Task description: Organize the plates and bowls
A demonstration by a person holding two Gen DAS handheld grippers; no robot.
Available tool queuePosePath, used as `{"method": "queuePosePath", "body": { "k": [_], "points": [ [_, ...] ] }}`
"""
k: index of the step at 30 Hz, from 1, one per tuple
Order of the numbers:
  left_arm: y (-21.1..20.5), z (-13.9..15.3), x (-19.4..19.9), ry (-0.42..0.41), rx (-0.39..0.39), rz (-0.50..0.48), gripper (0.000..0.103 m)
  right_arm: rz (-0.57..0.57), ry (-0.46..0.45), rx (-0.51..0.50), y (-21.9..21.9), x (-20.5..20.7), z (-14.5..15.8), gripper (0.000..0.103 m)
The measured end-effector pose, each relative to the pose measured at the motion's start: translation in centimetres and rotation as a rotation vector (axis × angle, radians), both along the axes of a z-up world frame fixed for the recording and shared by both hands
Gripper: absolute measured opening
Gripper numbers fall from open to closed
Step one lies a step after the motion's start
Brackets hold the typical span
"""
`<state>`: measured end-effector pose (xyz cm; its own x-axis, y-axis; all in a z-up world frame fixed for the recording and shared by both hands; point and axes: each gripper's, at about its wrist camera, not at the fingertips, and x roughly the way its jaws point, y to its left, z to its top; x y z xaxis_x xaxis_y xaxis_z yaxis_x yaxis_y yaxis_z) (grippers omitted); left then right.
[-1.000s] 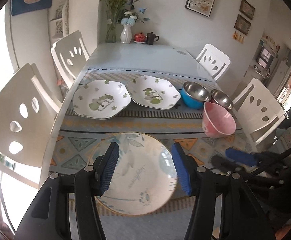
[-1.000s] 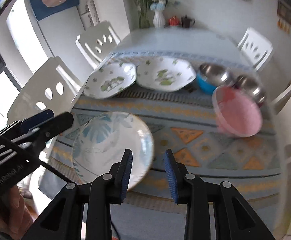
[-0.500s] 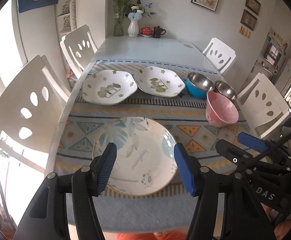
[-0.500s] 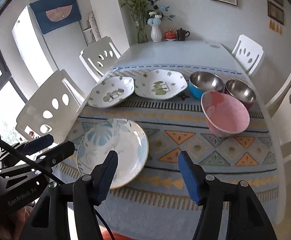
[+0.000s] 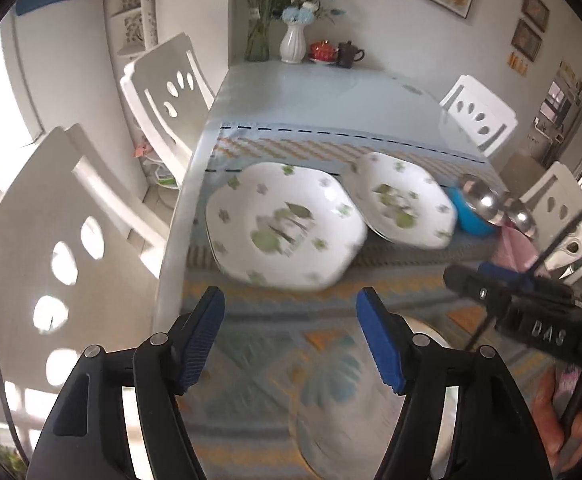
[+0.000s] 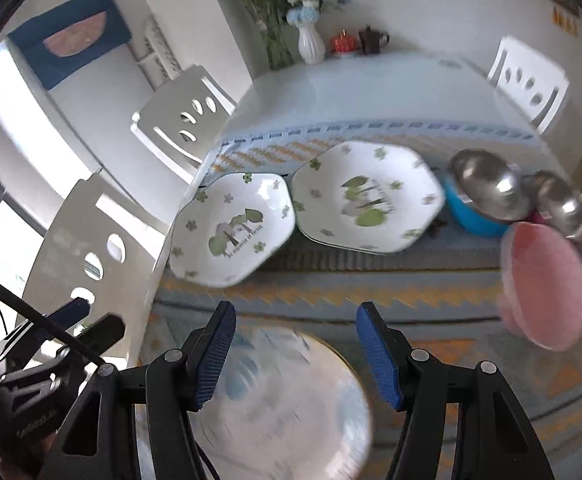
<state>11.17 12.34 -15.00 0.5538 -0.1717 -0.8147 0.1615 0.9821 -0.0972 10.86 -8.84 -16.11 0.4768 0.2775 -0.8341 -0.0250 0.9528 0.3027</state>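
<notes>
Two grippers hang over the patterned mat (image 6: 371,292), and we hold nothing in either. Our left gripper (image 5: 291,334) has its jaws spread wide before the left leaf plate (image 5: 283,224). Our right gripper (image 6: 295,350) is likewise released above the blurred round plate (image 6: 291,396). Further right lie the second leaf plate (image 6: 365,196), blue bowl (image 6: 475,220), steel bowl (image 6: 563,204) and pink bowl (image 6: 547,284).

Only clear text is "DAS" in pale letters on the black body of the right tool (image 5: 507,276). The left leafy plate (image 6: 231,228) has a printed line under its trees, too blurry to read properly.
</notes>
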Motion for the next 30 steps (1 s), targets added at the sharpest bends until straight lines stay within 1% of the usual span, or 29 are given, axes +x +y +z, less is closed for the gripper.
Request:
{"method": "queuePosePath", "body": {
  "k": [1,2,4,6,8,10,14,18,20,22,25,27,29,30],
  "points": [
    [0.3,-0.6,1.4,0.015,-0.007,-0.007,0.067,-0.01,0.017,0.006,0.6,1.0,-0.7,0.061],
    [0.9,-1.4,3.2,0.041,-0.034,-0.019,0.067,-0.021,0.032,0.013,1.2,2.2,-1.7,0.061],
    [1.8,-2.9,5.5,0.089,-0.083,-0.02,0.067,-0.036,0.075,0.011,2.1,3.8,-3.2,0.061],
    [2.8,-4.7,8.1,0.137,-0.101,-0.002,0.067,-0.051,0.12,0.025,2.6,5.1,-4.6,0.061],
    [3.8,-6.0,10.1,0.158,-0.105,0.016,0.067,-0.07,0.143,0.031,3.0,5.9,-5.6,0.061],
    [4.6,-7.0,11.5,0.173,-0.119,0.021,0.067,-0.091,0.158,0.02,3.2,6.8,-6.5,0.061],
    [6.1,-9.4,14.1,0.229,-0.158,0.04,0.067,-0.1,0.202,0.006,3.9,8.5,-8.0,0.061],
    [6.3,-10.9,15.2,0.259,-0.188,0.028,0.067,-0.096,0.221,-0.01,4.5,9.8,-9.0,0.061],
    [6.1,-11.4,15.5,0.26,-0.203,0.01,0.067,-0.085,0.226,-0.015,4.7,10.2,-9.5,0.058],
    [5.9,-11.8,15.5,0.266,-0.203,0.001,0.067,-0.065,0.242,-0.028,5.2,10.9,-10.0,0.046],
    [5.8,-12.3,15.6,0.276,-0.214,-0.008,0.067,-0.056,0.255,-0.025,5.7,11.7,-10.5,0.035],
    [5.8,-12.3,15.6,0.27,-0.217,-0.016,0.066,-0.042,0.254,-0.029,6.2,11.9,-10.6,0.03],
    [5.9,-12.3,15.7,0.267,-0.24,-0.028,0.063,-0.053,0.251,-0.057,6.6,11.9,-10.5,0.03],
    [6.0,-12.4,15.7,0.268,-0.258,-0.035,0.058,-0.058,0.25,-0.053,6.6,11.9,-10.5,0.031]
  ]
}}
